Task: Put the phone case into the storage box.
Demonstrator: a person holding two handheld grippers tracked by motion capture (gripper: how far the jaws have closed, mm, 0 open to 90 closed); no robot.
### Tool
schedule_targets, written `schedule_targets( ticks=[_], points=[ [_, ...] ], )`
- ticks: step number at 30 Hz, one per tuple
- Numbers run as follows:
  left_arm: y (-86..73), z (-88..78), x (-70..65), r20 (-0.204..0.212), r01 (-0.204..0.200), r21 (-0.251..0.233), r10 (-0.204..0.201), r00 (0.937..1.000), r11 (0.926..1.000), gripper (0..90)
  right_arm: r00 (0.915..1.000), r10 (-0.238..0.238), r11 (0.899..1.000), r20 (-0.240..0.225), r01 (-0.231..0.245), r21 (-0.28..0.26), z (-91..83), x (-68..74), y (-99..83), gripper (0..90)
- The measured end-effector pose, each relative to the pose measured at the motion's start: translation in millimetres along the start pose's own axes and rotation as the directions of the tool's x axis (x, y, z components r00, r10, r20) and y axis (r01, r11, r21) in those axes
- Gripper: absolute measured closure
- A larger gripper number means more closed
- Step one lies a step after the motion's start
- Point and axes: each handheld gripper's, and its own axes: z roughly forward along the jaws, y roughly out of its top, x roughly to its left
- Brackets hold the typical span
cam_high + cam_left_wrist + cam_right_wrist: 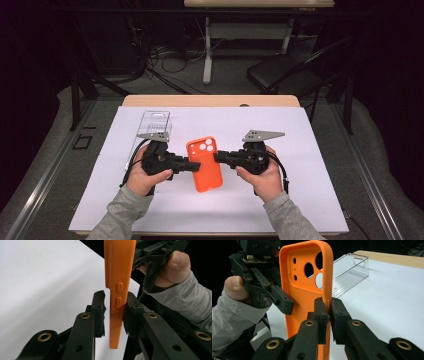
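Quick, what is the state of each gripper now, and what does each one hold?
Left gripper: open; the orange phone case stands between its jaws, a gap at one pad.
Right gripper: shut on the case's edge.

Bright even light on the white table (300,200), dark surroundings; both gripper views sharp, shadows soft.

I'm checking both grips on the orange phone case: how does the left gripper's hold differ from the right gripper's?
The right gripper pinches the case rim tight between both pads; the left gripper has one pad against the buttoned edge and a gap at the other. The left gripper takes the case's left edge in the high view, the right gripper its right edge. Both reach in level from opposite sides, holding it above the white sheet.
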Motion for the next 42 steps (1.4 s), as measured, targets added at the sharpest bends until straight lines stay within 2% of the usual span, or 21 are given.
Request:
schedule_targets(
  ticks=[6,10,20,25,28,34,39,42],
  points=[
    [-0.2,0.7,0.3,-0.004,0.005,-0.009,-0.005,1.0,0.9999,68.9,0.9999,-0.002,1.0,0.014,0.002,-0.005,-1.0,-1.6,-1.1,83.9],
    [-0.4,0.4,0.6,-0.024,0.023,-0.014,-0.024,0.9994,0.9996,66.2,0.9997,-0.004,1.0,0.022,0.004,-0.01,-1.5,-2.5,-1.7,83.9],
    [-1.6,-2.0,1.4,-0.077,0.041,-0.047,-0.045,0.996,0.998,58.4,0.9981,-0.012,1.0,0.06,0.013,-0.014,-5.5,-6.7,-3.9,83.9],
    [-2.6,-2.0,2.5,-0.107,0.04,-0.055,-0.046,0.9932,0.9977,55.3,0.9971,-0.003,0.999,0.076,0.006,-0.035,-9.5,-10.9,-5.9,84.2],
    [-3.2,-0.8,2.2,-0.135,0.017,-0.054,-0.025,0.9906,0.9984,53.4,0.9961,-0.004,0.999,0.088,0.007,-0.035,-11.5,-13.2,-6.9,84.2],
    [-3.9,-0.1,1.9,-0.168,0.001,-0.071,-0.013,0.9857,0.9975,48.8,0.9944,-0.006,0.999,0.106,0.011,-0.044,-14.8,-14.8,-7.1,84.4],
    [-4.4,-2.3,2.6,-0.181,0.013,-0.095,-0.03,0.9831,0.9954,46.9,0.993,-0.005,0.998,0.118,0.012,-0.058,-17.1,-16.6,-7.5,84.4],
    [-4.6,-4.1,3.6,-0.199,0.006,-0.108,-0.027,0.9796,0.9941,46.4,0.992,-0.002,0.998,0.127,0.011,-0.069,-17.8,-18.3,-8.0,84.4]
  ],
)
